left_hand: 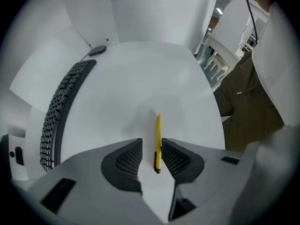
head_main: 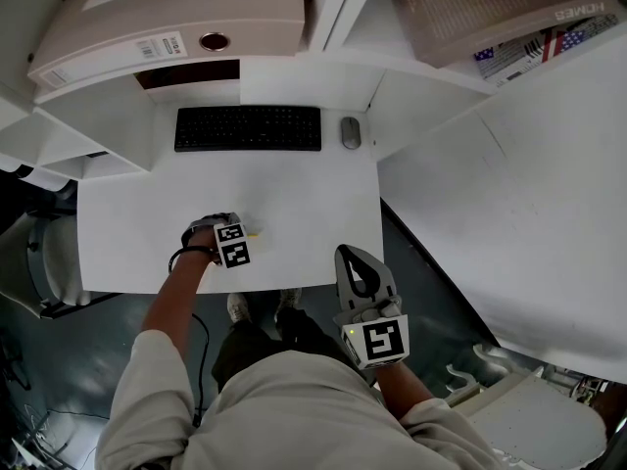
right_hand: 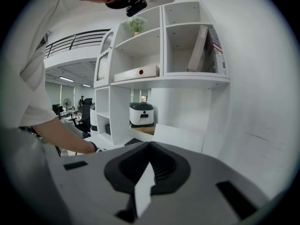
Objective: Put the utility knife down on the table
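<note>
Now | left gripper (left_hand: 151,146): fingers (left_hand: 127,161) spread, utility knife (left_hand: 158,139) between | right gripper (right_hand: 149,145): fingers (right_hand: 165,167) together

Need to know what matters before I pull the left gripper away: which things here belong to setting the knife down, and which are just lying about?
In the job: utility knife, lying between the open jaws of the left gripper; table.
Lying about: keyboard; mouse; right gripper, shut and empty.
</note>
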Demonstrator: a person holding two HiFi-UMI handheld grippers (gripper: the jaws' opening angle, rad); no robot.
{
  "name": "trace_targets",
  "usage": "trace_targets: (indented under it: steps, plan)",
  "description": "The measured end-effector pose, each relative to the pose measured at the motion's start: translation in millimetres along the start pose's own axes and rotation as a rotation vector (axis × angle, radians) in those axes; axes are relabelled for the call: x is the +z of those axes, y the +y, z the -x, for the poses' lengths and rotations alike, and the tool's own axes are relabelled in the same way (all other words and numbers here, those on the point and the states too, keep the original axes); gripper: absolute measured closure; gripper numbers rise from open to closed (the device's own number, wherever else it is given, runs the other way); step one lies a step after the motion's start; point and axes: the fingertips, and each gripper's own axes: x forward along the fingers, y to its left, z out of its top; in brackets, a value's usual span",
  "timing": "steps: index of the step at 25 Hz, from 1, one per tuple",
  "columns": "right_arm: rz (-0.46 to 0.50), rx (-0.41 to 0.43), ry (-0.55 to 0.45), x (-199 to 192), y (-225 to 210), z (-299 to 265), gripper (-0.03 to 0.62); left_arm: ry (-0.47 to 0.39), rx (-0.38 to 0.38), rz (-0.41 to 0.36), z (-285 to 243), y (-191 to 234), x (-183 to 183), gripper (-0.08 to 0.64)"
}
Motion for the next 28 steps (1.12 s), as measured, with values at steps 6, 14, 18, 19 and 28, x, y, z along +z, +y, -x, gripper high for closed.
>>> trace_targets:
  steps: [6, 14, 18, 19, 28]
  plan:
    - [-0.002, 0.002, 0.002, -1.8, -1.8, 0.5, 0.589, -0.016, 0.045, 0.007, 2.6, 7.9, 3.0, 0.428]
    - [-0.005, 0.011, -0.007, -1.7, -0.5, 1.4, 0.589, -0.030, 0.067, 0.008, 8.4, 10.2, 6.0, 0.425]
    - [0.005, 0.021, -0.018, 3.9, 2.6, 1.8, 0.589, -0.064, 0.106, 0.034, 20.5, 12.9, 9.2, 0.411]
    - [0.004, 0.023, -0.024, 5.2, 3.7, 1.9, 0.589, -0.084, 0.121, 0.052, 26.3, 14.4, 10.8, 0.411]
    - [0.018, 0.044, -0.076, 27.9, 15.8, 4.3, 0.589, -0.326, 0.302, 0.269, 112.6, 29.2, 20.0, 0.413]
